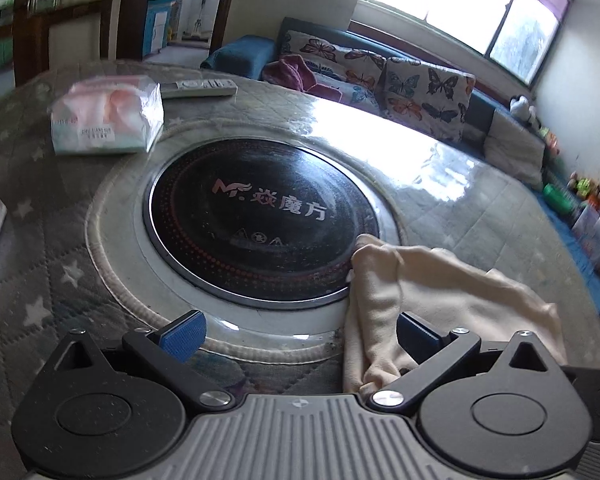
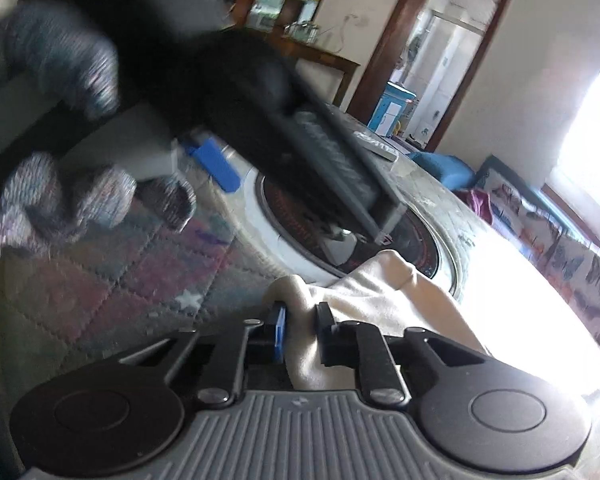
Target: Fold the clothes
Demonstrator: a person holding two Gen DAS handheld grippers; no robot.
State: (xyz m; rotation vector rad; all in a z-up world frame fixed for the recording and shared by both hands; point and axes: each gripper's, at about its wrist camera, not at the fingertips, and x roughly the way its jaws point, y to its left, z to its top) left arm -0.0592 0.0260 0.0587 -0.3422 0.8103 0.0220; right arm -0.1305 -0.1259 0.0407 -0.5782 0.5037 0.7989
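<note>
The cream cloth (image 1: pixel 440 292) lies bunched on the table (image 1: pixel 440 184) beside the round hob (image 1: pixel 260 220). The right gripper (image 2: pixel 301 330) pinches a fold of it; the left gripper (image 1: pixel 300 330) gapes wide, holding nothing. Judging by this, a fold is under way, and the left needs an edge.

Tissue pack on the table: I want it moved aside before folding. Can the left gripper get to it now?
Probably yes: the left gripper is open and empty, and only bare burner lies between it and the tissue pack.

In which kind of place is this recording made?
Most likely a home living room: a sofa with butterfly-print cushions under a window, and a round quilted table with a built-in cooktop.
</note>
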